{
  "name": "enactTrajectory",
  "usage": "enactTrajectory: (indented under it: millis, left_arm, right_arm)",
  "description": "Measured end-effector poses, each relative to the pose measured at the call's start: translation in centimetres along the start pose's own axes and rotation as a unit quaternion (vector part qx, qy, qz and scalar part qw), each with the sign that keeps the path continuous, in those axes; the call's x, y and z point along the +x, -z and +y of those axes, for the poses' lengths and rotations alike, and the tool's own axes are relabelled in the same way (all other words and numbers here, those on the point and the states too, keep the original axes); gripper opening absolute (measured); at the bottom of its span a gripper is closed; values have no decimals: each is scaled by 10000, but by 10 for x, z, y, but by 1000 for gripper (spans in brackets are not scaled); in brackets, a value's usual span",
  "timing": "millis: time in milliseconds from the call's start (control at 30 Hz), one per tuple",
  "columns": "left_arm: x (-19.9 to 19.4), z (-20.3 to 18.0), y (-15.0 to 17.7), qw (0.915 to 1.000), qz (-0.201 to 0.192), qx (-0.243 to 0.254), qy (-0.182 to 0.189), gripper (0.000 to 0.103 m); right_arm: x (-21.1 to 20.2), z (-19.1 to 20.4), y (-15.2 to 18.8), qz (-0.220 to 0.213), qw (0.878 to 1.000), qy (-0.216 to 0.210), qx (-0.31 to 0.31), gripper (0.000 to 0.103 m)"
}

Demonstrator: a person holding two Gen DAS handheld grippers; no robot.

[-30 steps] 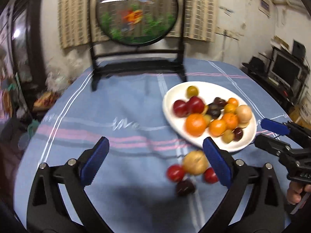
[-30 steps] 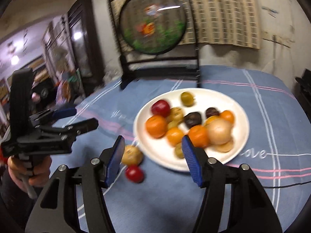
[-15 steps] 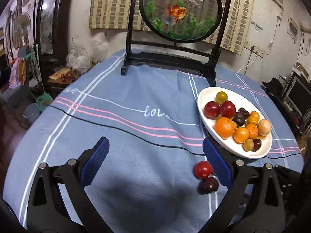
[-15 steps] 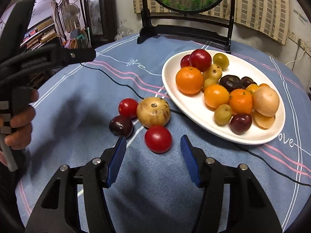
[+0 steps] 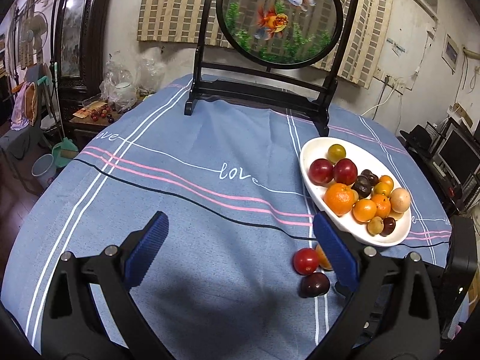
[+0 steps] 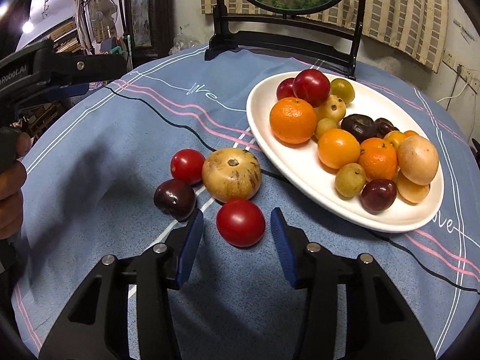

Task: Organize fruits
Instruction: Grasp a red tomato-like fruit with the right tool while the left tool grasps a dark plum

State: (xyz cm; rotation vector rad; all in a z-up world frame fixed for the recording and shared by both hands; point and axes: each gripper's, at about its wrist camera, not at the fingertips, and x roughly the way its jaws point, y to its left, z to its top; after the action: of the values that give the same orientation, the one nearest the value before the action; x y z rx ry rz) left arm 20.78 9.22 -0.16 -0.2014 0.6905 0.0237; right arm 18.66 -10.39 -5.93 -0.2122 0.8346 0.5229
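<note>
Blue tablecloth (image 6: 120, 150) w/ pink, white & black stripes; white plate (image 6: 300, 174); red tomato (image 6: 241, 222); tan, brown-streaked round fruit (image 6: 231, 174); dark purple plum (image 6: 175, 198).

Dim indoor light—sharp frames, fisheye-warped edges.

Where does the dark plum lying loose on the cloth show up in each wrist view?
Left wrist: dark plum low right, just below a red tomato.
Right wrist: dark plum centre-left, beside the right gripper's left fingertip.
Shared landmark: the white plate.
</note>
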Motion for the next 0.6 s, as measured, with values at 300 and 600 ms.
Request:
enactTrajectory:
  millis: [300,600]
  left_arm:
    - [2,1,0,10000,38,5,-40,99]
    - [11,2,4,9997,180,11,-158,99]
  right_arm:
    - [5,2,1,115,9997,195,-52,34]
    - [-13,-4,5,-51,9999,57,147,33]
